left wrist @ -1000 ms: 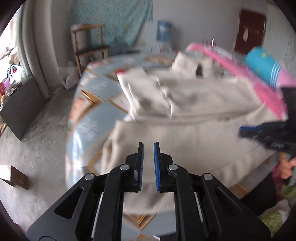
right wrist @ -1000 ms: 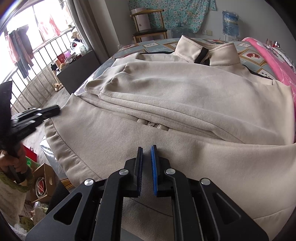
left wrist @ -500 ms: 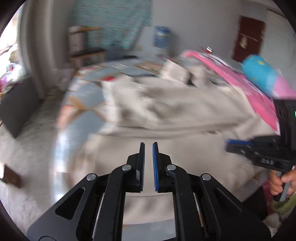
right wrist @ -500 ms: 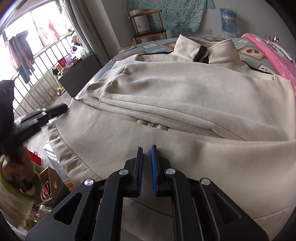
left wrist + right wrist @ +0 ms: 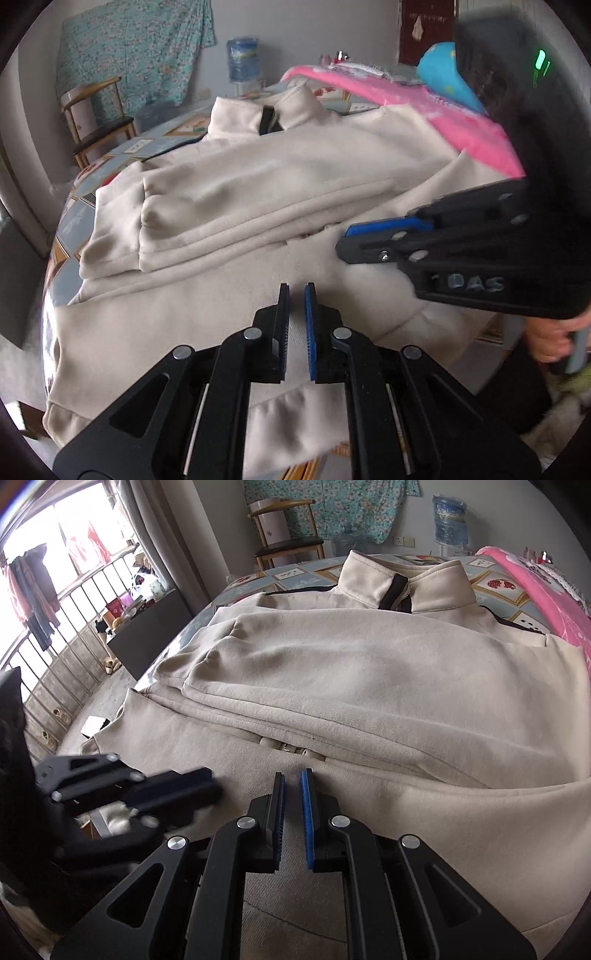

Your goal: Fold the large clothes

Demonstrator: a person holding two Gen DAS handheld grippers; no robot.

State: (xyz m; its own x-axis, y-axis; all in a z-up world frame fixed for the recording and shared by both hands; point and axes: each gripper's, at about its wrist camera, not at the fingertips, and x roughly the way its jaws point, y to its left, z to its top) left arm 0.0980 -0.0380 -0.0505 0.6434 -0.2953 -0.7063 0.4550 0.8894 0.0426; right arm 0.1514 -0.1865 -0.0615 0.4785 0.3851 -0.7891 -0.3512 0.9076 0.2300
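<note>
The cream jacket (image 5: pixel 369 686) lies spread across the bed (image 5: pixel 295 574), collar at the far end by the pink blanket (image 5: pixel 546 602) and hem hanging over the near edge where the person stands. Both sleeves seem already folded across the chest, stacked in a thick band from the left side to the right, which leaves a tidy oblong body ready, I'd judge, for the fold that brings the hem up toward the collar.

The right gripper (image 5: pixel 291 805) hangs over the lower front panel, just short of the small toggles peeking from under the sleeve band. Its jaws are pinched nearly together with nothing between them; the cloth lies flat below, not gathered. The left gripper (image 5: pixel 295 317) hovers over the same lower panel, near its mate, which shows close on the right in the left wrist view. Its jaws are likewise clenched and empty.

Both tools pointing down at the hem half suggests the person is lining up for a two-handed lift. To take the fabric the jaws would have to part first. The overhanging hem is heavy fleece and could drag or slip if pinched unevenly.
</note>
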